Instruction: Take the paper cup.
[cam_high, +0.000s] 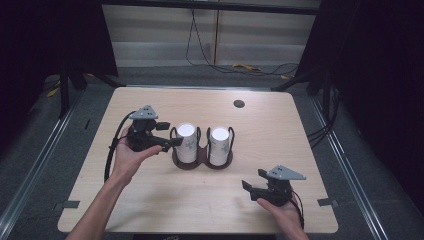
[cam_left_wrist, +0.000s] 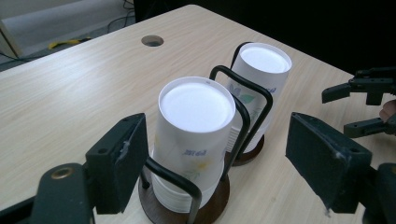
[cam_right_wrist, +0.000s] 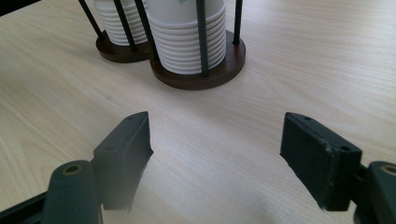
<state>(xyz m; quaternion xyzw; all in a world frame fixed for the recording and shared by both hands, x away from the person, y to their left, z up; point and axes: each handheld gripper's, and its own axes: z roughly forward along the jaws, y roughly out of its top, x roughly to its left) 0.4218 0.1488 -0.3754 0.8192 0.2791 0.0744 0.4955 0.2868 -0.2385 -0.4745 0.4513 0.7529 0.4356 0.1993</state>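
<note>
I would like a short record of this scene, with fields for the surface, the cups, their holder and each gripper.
surface: wooden table with a round hole
holder: dark two-place cup holder with wire loops
left stack: upside-down paper cups
right stack: upside-down paper cups
left gripper: open, jaws on either side of the left stack, not touching it
right gripper: open, over bare table in front of the holder
</note>
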